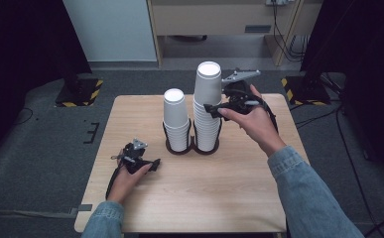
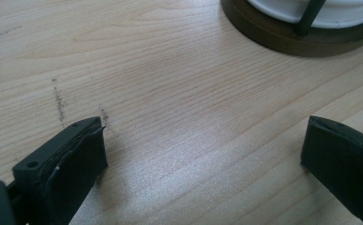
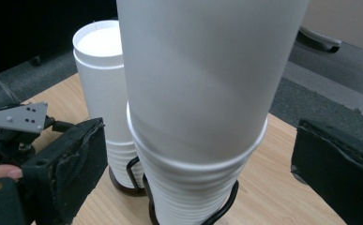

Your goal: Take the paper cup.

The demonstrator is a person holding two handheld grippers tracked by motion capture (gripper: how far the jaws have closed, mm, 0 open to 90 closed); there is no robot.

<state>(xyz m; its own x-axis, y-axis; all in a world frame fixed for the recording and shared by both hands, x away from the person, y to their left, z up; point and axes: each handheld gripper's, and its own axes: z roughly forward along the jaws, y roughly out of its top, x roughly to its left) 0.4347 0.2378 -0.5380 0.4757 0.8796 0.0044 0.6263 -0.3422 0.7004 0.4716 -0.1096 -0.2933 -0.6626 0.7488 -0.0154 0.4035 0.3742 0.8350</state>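
Two stacks of white paper cups stand upside down in a black wire holder at the table's middle. The taller stack is on the right, the shorter stack on the left. My right gripper is open beside the taller stack's right side, its jaws wide to either side of the top cup without touching it. My left gripper rests open low over the bare wood near the front left, with nothing between its jaws; the holder's dark base lies ahead of it.
The light wooden table has bare wood in front of the cups. Dark floor, black stands with yellow-striped feet and a wooden cabinet lie beyond the far edge.
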